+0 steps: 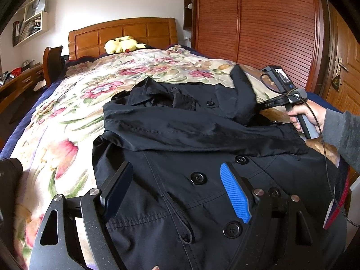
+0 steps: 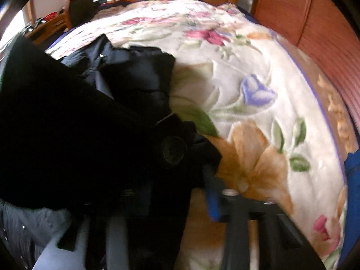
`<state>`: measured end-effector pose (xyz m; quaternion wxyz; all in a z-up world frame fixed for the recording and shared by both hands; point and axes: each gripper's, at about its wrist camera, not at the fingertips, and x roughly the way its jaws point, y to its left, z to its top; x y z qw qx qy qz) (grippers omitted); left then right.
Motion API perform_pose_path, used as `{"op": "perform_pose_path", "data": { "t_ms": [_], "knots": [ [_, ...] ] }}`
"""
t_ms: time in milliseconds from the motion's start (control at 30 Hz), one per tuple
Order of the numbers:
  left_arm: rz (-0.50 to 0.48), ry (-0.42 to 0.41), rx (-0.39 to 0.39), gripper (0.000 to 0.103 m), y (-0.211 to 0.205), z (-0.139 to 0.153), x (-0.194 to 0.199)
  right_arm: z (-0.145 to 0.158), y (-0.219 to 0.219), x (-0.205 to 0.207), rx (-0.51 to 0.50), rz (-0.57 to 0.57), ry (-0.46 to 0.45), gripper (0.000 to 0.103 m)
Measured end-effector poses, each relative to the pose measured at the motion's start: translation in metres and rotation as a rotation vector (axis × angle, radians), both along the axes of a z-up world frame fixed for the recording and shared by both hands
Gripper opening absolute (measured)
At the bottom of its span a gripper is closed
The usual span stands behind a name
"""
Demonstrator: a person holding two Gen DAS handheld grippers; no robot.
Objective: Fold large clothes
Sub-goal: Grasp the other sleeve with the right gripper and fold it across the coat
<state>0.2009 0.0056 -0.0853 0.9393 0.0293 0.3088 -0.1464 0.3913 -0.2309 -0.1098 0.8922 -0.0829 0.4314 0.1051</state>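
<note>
Resting above the black coat (image 1: 202, 139) on the bed (image 1: 67, 117), your left gripper (image 1: 177, 191) has jaws spread; your right gripper (image 2: 180, 180) pinches a sleeve (image 2: 135, 90).

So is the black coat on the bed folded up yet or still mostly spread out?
Partly folded: on the black coat one sleeve lies across the chest, the body still spread on the floral blanket.
</note>
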Motion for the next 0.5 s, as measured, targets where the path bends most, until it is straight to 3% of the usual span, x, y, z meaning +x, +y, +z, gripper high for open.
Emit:
{"op": "perform_pose_path", "data": {
  "t_ms": [33,133,367,500],
  "knots": [
    [0.000,-0.003,-0.002,0.081,0.001,0.001,-0.001,0.005,0.001,-0.005,0.006,0.012,-0.015,0.014],
    [0.001,-0.013,-0.008,0.081,0.004,0.004,-0.003,0.031,0.007,-0.022,0.056,0.053,-0.080,0.010],
    [0.024,-0.038,-0.020,0.081,0.019,0.011,-0.012,0.092,0.049,-0.082,0.101,0.184,-0.215,0.009],
    [0.045,-0.048,-0.028,0.081,0.030,0.014,-0.019,0.111,0.080,-0.123,0.096,0.278,-0.259,0.009]
  ]
}}
